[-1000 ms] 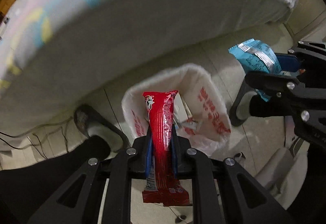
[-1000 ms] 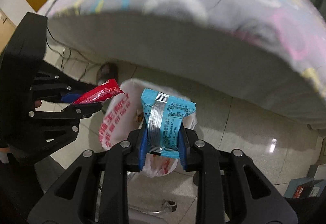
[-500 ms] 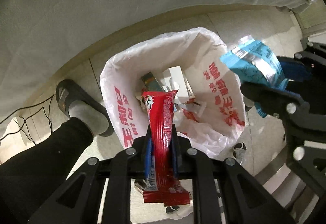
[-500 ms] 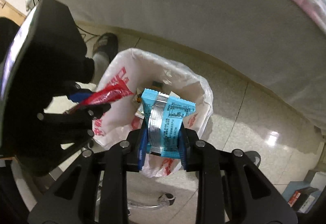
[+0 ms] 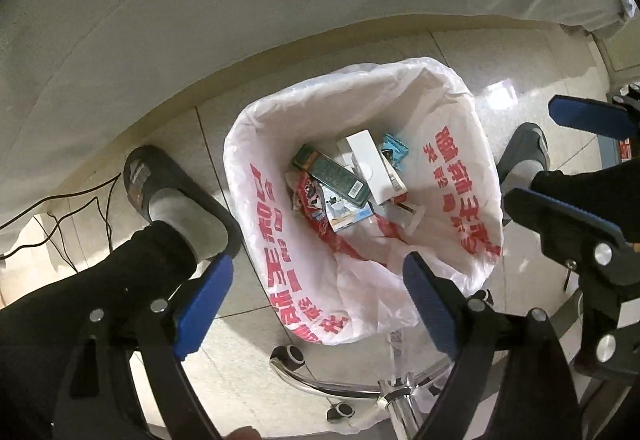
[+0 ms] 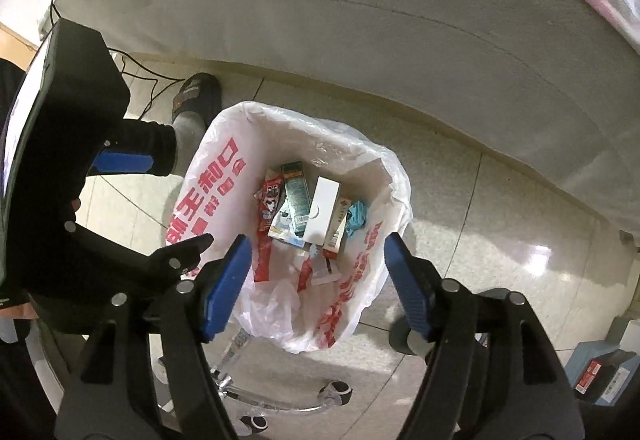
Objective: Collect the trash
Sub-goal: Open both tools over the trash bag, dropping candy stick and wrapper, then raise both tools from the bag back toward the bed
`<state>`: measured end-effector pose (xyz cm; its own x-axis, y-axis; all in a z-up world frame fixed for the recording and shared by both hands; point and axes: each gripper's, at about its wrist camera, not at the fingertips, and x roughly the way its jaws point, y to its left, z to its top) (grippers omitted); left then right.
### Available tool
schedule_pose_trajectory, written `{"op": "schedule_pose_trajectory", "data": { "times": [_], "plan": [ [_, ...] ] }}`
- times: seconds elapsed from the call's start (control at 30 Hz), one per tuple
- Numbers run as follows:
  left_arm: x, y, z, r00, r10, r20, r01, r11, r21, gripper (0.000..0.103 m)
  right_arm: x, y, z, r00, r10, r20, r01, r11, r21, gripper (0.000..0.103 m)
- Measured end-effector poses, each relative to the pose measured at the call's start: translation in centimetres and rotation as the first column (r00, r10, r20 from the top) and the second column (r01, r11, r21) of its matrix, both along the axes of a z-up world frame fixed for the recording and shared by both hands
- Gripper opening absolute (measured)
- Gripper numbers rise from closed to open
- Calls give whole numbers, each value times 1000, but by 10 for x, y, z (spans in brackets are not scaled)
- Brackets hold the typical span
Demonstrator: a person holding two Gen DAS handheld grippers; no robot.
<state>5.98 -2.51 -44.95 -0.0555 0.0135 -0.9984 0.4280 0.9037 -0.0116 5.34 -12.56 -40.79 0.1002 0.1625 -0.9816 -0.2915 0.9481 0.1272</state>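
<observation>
Home bedroom: bed w/ sheet (image 6: 360, 20), tile floor (image 6: 500, 240), slippered foot (image 5: 168, 192).

In the trash bag (image 5: 472, 144), the red wrapper (image 5: 310, 196) lies partly under a dark green box (image 5: 332, 176) and other litter, and the blue wrapper (image 5: 394, 150) shows only a corner behind a white box (image 5: 370, 164). The red print on the bag is too distorted to read. The chair base (image 5: 320, 388) is cut off by the lower edge, and the person's legs (image 5: 92, 304) run out of the picture.
</observation>
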Motion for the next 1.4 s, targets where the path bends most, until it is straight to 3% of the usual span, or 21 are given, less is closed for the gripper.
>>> {"op": "schedule_pose_trajectory", "data": {
  "times": [0.43, 0.8, 1.13, 1.23, 1.4],
  "plan": [
    [-2, 1, 9, 999, -1, 47, 1, 1000, 9, 84, -3, -3, 12, 1000, -28, 13, 27, 999, 25, 69],
    [4, 9, 51, 975, 45, 219, -47, 999, 6, 84, -5, -26, 68, 988, -127, 89, 121, 991, 63, 71],
    [17, 21, 120, 910, 144, 388, -124, 989, -77, 85, -12, -35, 142, 953, -216, 213, 197, 974, 108, 75],
    [21, 27, 146, 878, 191, 438, -157, 981, -114, 86, -10, -35, 175, 929, -240, 280, 212, 969, 127, 81],
    [25, 33, 206, 811, 251, 529, -175, 966, -189, 86, -8, -36, 230, 880, -275, 388, 230, 960, 158, 81]
  ]
}}
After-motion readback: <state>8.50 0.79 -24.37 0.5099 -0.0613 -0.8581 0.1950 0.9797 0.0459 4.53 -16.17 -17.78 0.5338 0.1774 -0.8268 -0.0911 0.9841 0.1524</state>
